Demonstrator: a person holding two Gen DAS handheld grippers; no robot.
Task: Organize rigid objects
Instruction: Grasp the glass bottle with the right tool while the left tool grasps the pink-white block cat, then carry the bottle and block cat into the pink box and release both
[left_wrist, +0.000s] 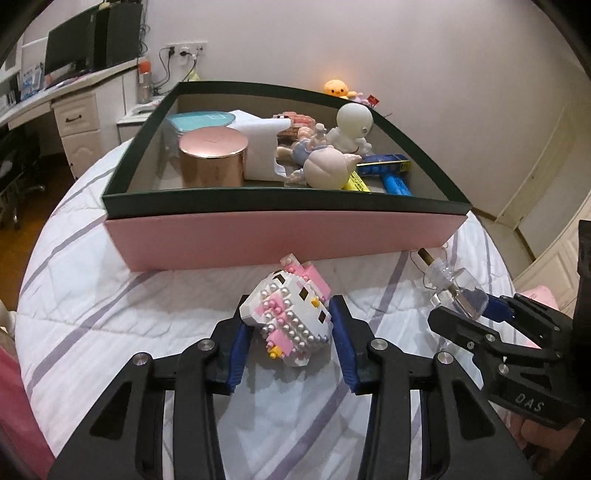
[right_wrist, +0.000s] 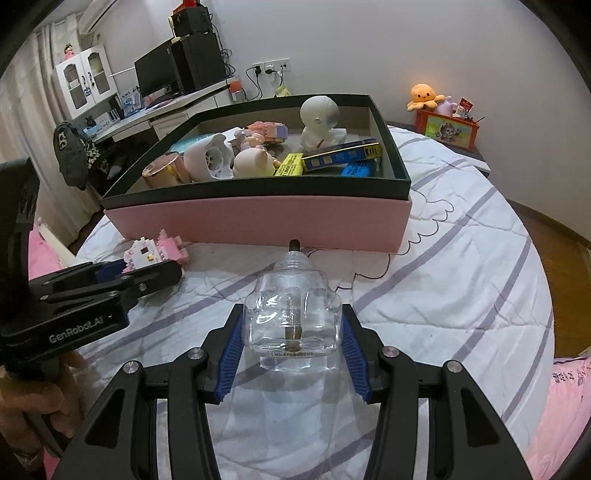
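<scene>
A white-and-pink brick-built cat figure (left_wrist: 286, 321) (right_wrist: 155, 251) lies on the striped bedspread just in front of the box. My left gripper (left_wrist: 290, 306) (right_wrist: 147, 269) is shut on it, one blue pad against each side. To its right, a clear glass bottle (right_wrist: 295, 314) (left_wrist: 448, 284) with a dark nozzle points toward the box, and my right gripper (right_wrist: 293, 314) (left_wrist: 476, 314) is shut on its sides. The pink box with a dark green rim (left_wrist: 280, 236) (right_wrist: 258, 221) stands directly ahead of both grippers.
Inside the box are a copper tin (left_wrist: 213, 157), a teal-lidded container (left_wrist: 201, 120), a white doll (left_wrist: 351, 127), small figures and blue and yellow packs (right_wrist: 341, 157). A desk with monitors stands at the back left. A bedside table with plush toys (right_wrist: 424, 94) is at the back right.
</scene>
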